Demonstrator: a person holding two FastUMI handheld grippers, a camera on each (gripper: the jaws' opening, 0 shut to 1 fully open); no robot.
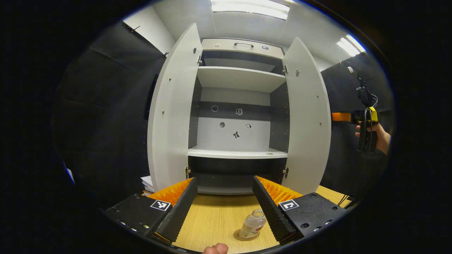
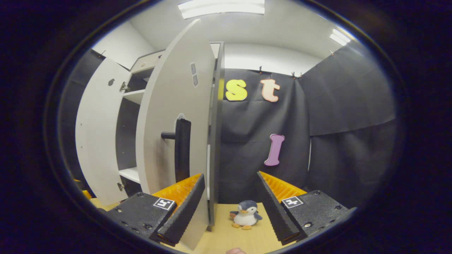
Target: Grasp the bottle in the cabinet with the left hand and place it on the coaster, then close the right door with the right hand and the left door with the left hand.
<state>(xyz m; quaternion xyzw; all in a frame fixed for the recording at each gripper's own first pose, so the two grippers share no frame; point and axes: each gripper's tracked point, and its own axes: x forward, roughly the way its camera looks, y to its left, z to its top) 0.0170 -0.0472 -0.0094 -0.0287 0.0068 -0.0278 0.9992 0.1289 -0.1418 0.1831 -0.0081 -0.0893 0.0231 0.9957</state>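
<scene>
Left gripper (image 1: 223, 208): showing black ribbed fingers, orange backing, square tag markers, screws.
Right gripper (image 2: 231, 208): showing identical build.
Sleeve (image 1: 379, 157): appearing dark.

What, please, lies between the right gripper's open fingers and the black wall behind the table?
In the right gripper view, a small plush penguin stands on the wooden table between the right gripper's fingers and the wall.

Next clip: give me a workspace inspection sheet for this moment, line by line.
Surface: light wooden tabletop.
Job's things: clear plastic bottle with pale label upright on round brown coaster; white cabinet's left door and right door open.
Clutter: small plush penguin; stacked white papers.
Grippers: left gripper open, empty; right gripper open beside right door's black handle.
Cables: thin black cable at table edge.
Surroundings: black cloth walls, ceiling lights.
</scene>
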